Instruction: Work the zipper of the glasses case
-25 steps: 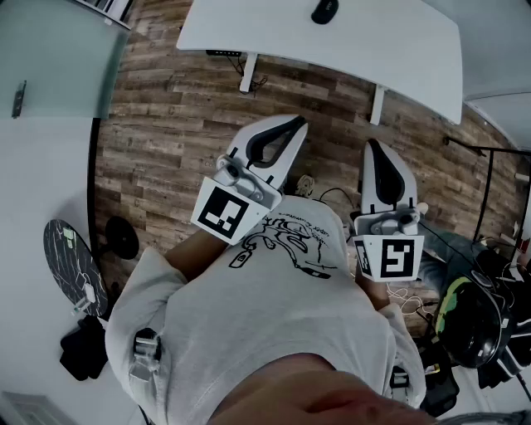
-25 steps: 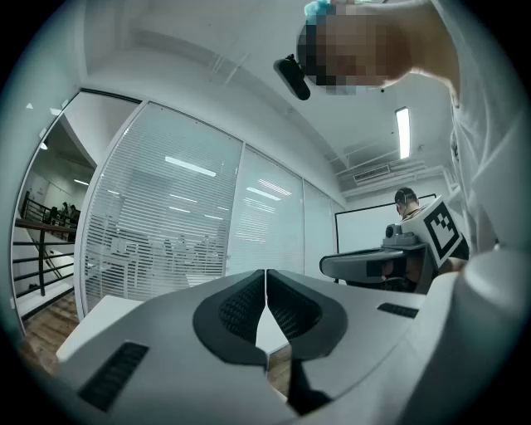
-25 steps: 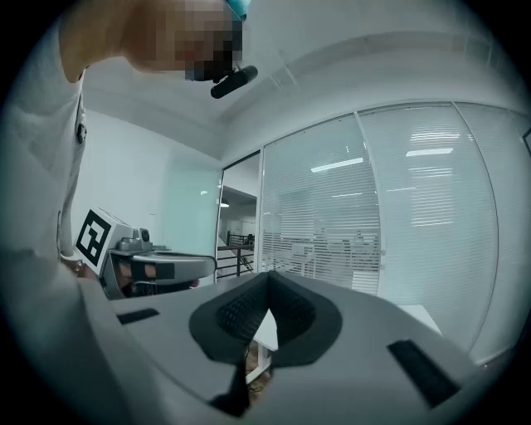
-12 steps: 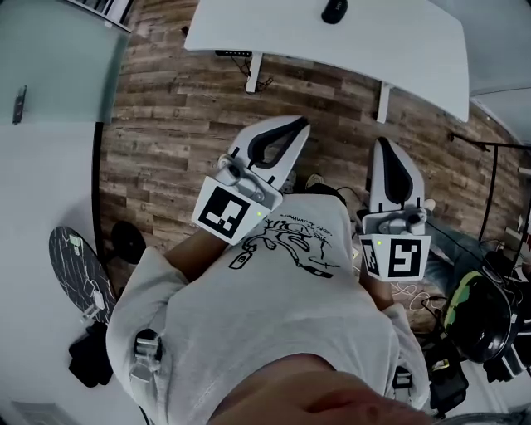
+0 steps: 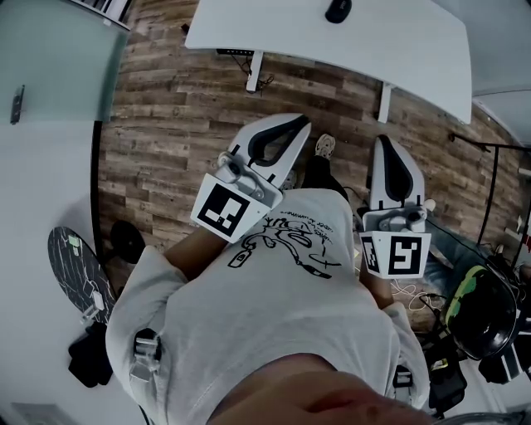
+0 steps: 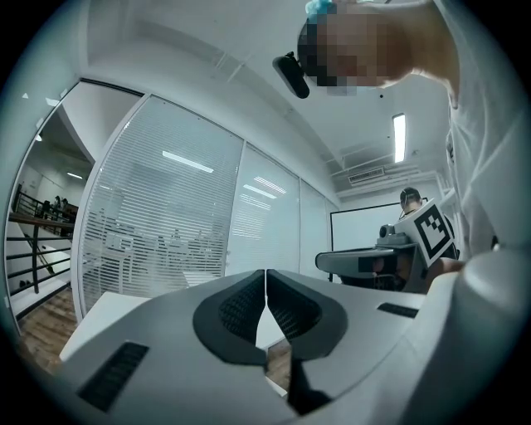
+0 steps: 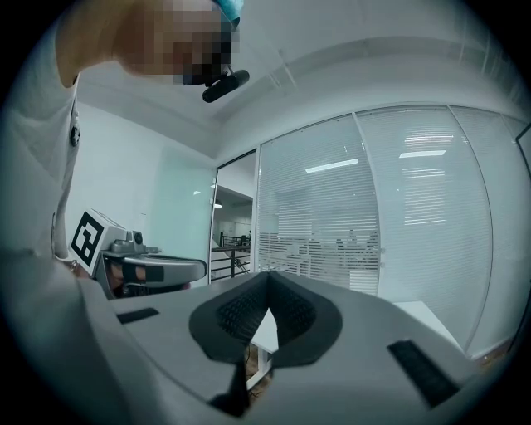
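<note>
A small dark oval thing, perhaps the glasses case, lies on the white table at the top of the head view, too small to make out. Both grippers are held close to the person's chest, well short of the table. My left gripper points up and right, jaws shut with nothing between them; its dark pads meet at the tips. My right gripper points straight ahead, also shut and empty. Each gripper view shows the other gripper beside the person's white T-shirt.
The table stands on white legs over a wooden plank floor. A shoe shows between the grippers. Bags and a helmet lie at the right, dark items at the left. Glass walls with blinds ring the room.
The person has stepped forward: a shoe has come out between the grippers and the table has drifted slightly right in the view. Both grippers stay shut and in the same pose.
</note>
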Motion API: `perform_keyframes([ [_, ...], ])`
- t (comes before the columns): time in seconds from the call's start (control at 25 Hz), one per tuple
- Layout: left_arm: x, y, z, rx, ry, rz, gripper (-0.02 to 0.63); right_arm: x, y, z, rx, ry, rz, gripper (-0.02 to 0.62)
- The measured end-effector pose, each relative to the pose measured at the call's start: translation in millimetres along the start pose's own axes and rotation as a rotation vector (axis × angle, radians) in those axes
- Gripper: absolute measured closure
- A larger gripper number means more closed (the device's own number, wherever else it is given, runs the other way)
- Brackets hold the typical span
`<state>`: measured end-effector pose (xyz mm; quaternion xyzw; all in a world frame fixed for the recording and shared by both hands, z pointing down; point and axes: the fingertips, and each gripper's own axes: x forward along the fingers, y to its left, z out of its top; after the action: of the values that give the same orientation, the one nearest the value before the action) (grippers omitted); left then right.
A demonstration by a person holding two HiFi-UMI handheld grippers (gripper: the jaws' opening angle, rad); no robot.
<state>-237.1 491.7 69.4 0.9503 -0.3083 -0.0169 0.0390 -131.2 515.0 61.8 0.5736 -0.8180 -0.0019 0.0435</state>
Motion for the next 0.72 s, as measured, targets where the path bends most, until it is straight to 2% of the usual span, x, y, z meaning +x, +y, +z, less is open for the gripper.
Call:
perform_keyframes([
  [0.4,56.2,14.5,-1.2,-0.013,0.001,-0.011,0.584,31.7,-45.5,-4.8,0.020,0.002,-0.006,0.591],
  [0.72,131.4,33.7,-2.2,-0.015,0.031,-0.006,0.584,73.6,-110.2,-13.2,0.049,0.019,0.012,0.591],
])
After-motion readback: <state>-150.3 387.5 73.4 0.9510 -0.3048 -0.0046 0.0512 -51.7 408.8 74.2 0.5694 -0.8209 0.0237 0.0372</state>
